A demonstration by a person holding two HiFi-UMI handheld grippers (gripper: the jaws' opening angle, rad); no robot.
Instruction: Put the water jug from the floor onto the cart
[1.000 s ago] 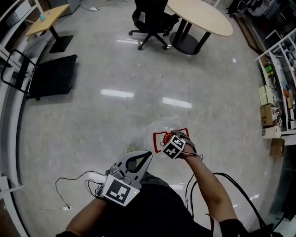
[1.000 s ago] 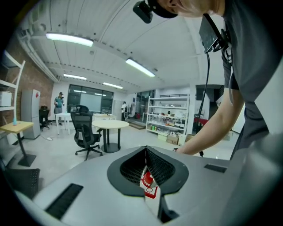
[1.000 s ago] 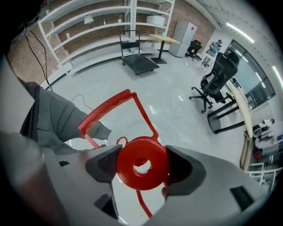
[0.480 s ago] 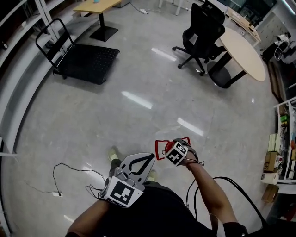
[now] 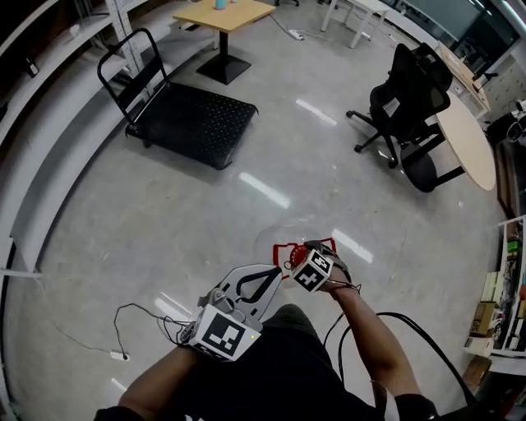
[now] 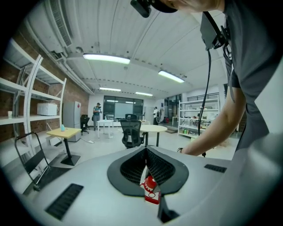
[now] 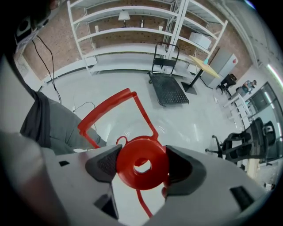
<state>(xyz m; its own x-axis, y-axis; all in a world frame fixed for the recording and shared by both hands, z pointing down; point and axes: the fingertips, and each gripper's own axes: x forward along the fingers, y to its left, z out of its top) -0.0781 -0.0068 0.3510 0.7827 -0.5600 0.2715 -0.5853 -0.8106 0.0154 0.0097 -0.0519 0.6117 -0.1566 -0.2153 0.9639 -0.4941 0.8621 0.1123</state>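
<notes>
The water jug (image 5: 300,234) is clear plastic with a red cap (image 7: 140,166) and a red carrying handle (image 7: 112,110). It hangs above the floor, close in front of the person. My right gripper (image 5: 306,251) is shut on the red cap, one pad on each side. My left gripper (image 5: 261,282) is just left of the jug, its jaws shut on nothing; the red cap (image 6: 150,190) shows through the gap beneath them. The cart (image 5: 196,122), a black flat platform with a tubular push handle, stands on the floor at the upper left, well away from both grippers.
A black office chair (image 5: 408,92) and a round table (image 5: 467,140) stand at the upper right. A small wooden table (image 5: 226,15) is behind the cart. Shelving lines the left wall and the right edge. A thin cable (image 5: 123,329) lies on the floor at the left.
The view has swung round: the cart has come from the far left towards the upper middle, and the chair and round table have slid right. Both grippers keep their places, the right still holding the jug.
</notes>
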